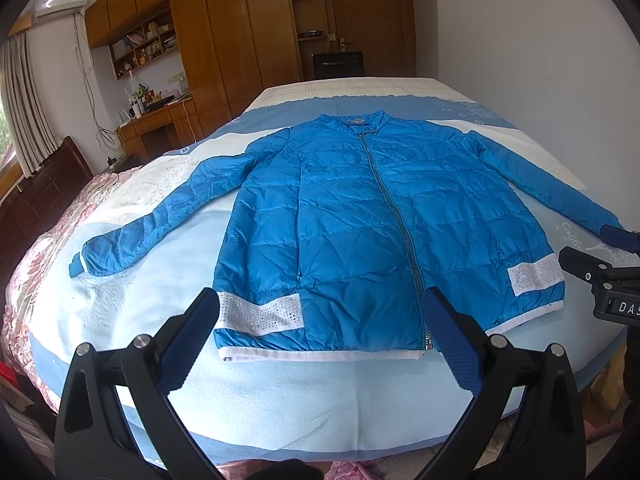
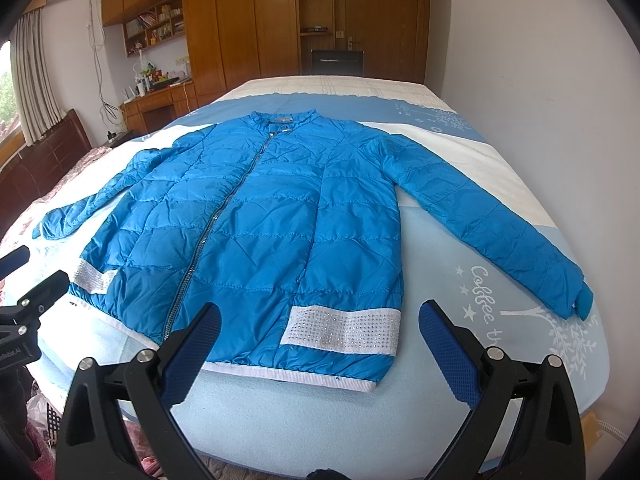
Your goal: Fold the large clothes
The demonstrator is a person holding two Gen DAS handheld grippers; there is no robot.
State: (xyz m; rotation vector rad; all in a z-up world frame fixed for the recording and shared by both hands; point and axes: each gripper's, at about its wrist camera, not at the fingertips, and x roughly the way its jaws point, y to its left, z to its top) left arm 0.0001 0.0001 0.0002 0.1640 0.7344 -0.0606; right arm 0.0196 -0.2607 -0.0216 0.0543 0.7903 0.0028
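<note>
A blue quilted jacket (image 1: 360,216) lies flat on the bed, front up, zipped, collar far, both sleeves spread out to the sides. It has white studded bands and a white hem. It also shows in the right wrist view (image 2: 272,224). My left gripper (image 1: 320,312) is open and empty, hovering above the hem's left part. My right gripper (image 2: 320,320) is open and empty, above the hem's right part near the white band (image 2: 344,330). The right gripper also shows at the right edge of the left wrist view (image 1: 608,280).
The bed (image 1: 320,396) has a light blue and white cover, with a pink quilt (image 1: 44,248) along its left side. A white wall (image 2: 540,80) runs along the bed's right side. Wooden wardrobes (image 1: 240,32) and a desk (image 1: 160,120) stand beyond.
</note>
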